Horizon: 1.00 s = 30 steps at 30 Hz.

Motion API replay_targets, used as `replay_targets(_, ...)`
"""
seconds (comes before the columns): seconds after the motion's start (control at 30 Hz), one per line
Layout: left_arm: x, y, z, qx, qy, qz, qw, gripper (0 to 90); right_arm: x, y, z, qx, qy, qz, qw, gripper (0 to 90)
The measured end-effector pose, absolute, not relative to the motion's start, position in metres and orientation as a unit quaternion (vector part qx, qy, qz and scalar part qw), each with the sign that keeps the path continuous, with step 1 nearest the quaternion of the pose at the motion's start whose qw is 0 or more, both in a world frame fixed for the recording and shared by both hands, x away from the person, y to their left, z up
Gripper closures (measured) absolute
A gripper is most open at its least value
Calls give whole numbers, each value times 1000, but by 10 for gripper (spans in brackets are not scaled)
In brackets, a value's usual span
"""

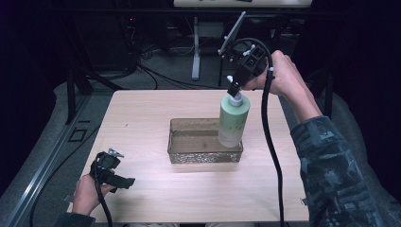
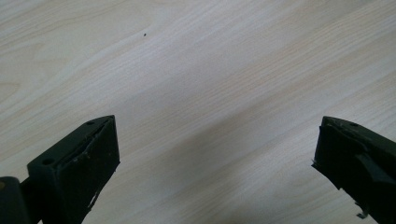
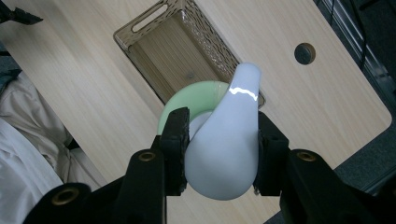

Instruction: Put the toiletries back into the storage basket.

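My right gripper [image 3: 219, 154] pinches the green pump bottle's [image 1: 233, 120] white pump head [image 3: 226, 149] above the brown basket [image 1: 189, 153]; next I lower it inside. Left gripper [image 2: 215, 154] rests spread.

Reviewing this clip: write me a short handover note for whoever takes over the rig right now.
Right gripper: shut on the white pump head of the green bottle, which hangs upright over the right end of the brown basket. Whether its base already rests on the basket floor cannot be told.
Left gripper: open and holding nothing, low over the wooden table at the near left corner.
Done: bottle picked up by its pump and brought to the basket.
Left, most likely: lower the bottle until it stands in the basket, open the jaws, withdraw. Watch that the bottle does not tip when released.
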State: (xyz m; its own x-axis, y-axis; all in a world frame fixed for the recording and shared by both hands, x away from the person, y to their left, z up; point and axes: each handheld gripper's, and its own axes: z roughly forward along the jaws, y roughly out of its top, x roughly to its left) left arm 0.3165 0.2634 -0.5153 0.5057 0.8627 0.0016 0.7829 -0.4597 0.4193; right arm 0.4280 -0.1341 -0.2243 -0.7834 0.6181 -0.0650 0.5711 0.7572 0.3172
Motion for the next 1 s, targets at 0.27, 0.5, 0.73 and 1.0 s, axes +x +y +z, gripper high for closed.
replay_targets(0.27,316,263,-515,848,485,108,186,1,430,-130,-227,310,936,140,87,632)
replay_targets(0.5,317,263,-515,848,485,107,186,1,432,-127,-230,311,936,143,86,632)
replay_targets(0.73,317,263,-515,848,484,107,185,1,434,-124,-234,308,937,141,86,632)
replay_targets(1.0,317,263,-515,849,484,107,185,1,436,-121,-241,310,936,140,87,632)
